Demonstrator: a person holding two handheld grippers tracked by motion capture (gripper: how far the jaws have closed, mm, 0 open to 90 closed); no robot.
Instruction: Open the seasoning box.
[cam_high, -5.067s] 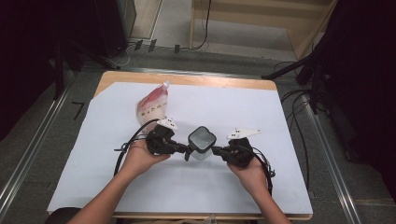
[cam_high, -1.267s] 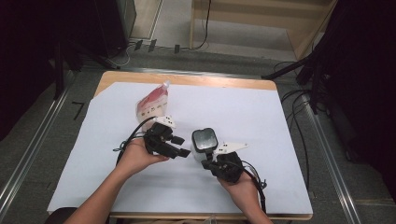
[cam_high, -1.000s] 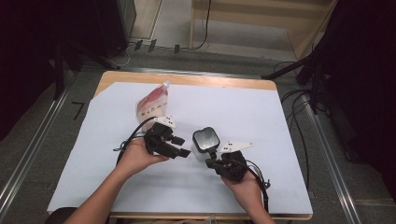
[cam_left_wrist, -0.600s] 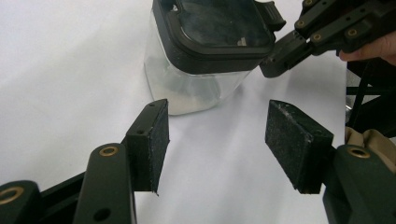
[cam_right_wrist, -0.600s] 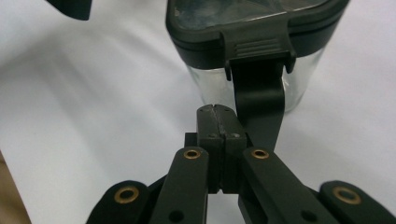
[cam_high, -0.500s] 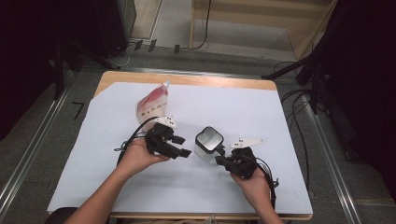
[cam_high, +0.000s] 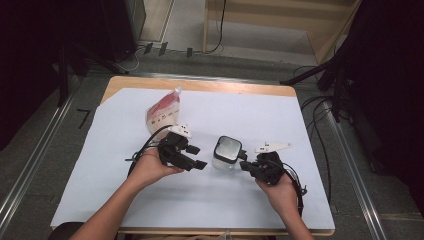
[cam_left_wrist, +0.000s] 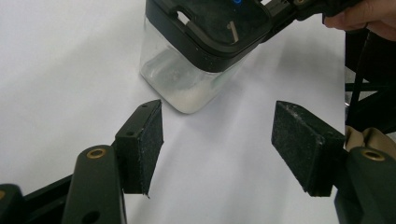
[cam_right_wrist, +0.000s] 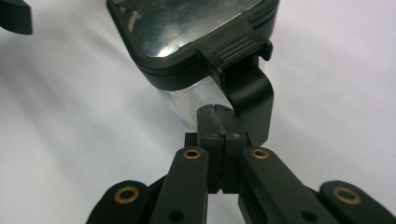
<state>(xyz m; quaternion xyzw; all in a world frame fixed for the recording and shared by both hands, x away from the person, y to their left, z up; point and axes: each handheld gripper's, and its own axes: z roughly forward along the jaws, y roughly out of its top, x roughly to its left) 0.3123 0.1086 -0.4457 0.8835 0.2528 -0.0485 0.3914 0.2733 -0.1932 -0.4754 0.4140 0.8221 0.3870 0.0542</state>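
A clear square container (cam_high: 227, 151) with a black lid stands on the white sheet (cam_high: 250, 115) between my two grippers. My left gripper (cam_high: 196, 156) is open. Its jaws have just been opening, nothing is between the pads (cam_left_wrist: 140, 144), and the container (cam_left_wrist: 196, 60) stands just beyond them. My right gripper (cam_high: 243, 165) is shut, its pads pressed together (cam_right_wrist: 217, 112). Its tips rest against the container's side (cam_right_wrist: 187, 28), beside the lid's hanging black latch flap (cam_right_wrist: 250, 100). I see nothing pinched between them.
A red and white pouch (cam_high: 162, 111) lies on the sheet behind the left hand. Black cables trail from both grippers. The sheet covers a wooden table (cam_high: 200, 85) with bare paper to the right and front.
The right hand and the container have shifted right, away from the left gripper. The left jaws stand wider apart than a second ago. The left hand has kept its place.
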